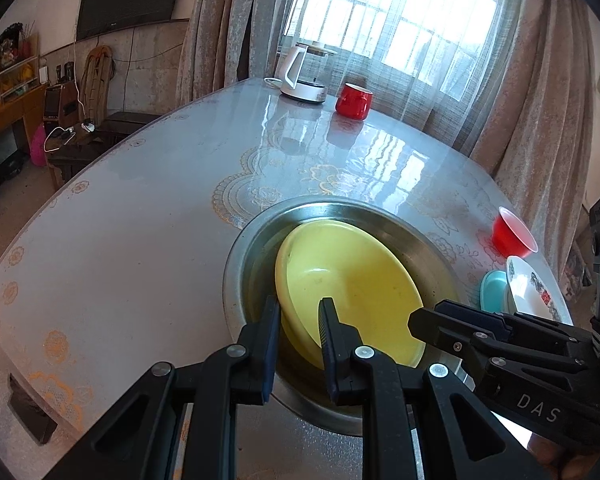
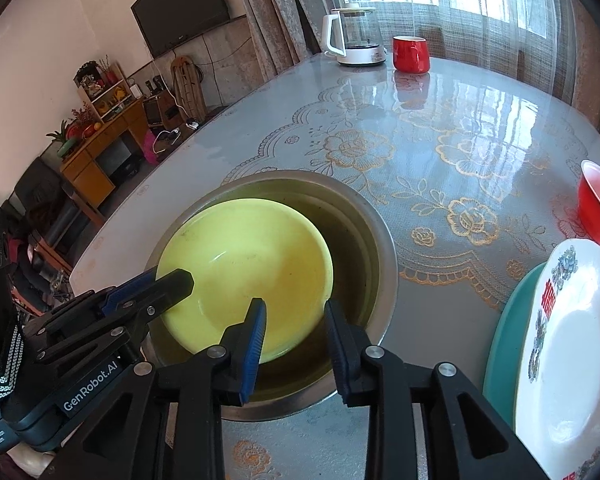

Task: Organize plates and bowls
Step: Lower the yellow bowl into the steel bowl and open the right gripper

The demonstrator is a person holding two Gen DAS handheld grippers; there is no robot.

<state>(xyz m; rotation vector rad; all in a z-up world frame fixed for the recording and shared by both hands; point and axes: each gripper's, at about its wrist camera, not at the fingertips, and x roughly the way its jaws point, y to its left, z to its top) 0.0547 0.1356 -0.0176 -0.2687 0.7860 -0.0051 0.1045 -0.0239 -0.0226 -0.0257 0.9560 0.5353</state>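
A yellow bowl (image 1: 352, 280) (image 2: 244, 264) lies tilted inside a round steel basin (image 1: 340, 202) (image 2: 292, 177) on the table. My left gripper (image 1: 300, 304) is shut on the bowl's near left rim, one finger inside and one outside. In the right wrist view the left gripper (image 2: 180, 280) reaches in from the left and clamps that rim. My right gripper (image 2: 294, 306) is open: the bowl's near right rim runs between its fingers, with a gap to the outer one. In the left wrist view the right gripper (image 1: 416, 316) shows at the bowl's right edge.
A white patterned plate (image 2: 572, 344) (image 1: 532, 292) rests on a teal plate (image 2: 504, 320) (image 1: 492, 290) to the right of the basin, with a small red bowl (image 2: 598, 204) (image 1: 512, 232) behind them. A red mug (image 2: 410, 54) and a kettle (image 2: 354, 38) stand at the far edge.
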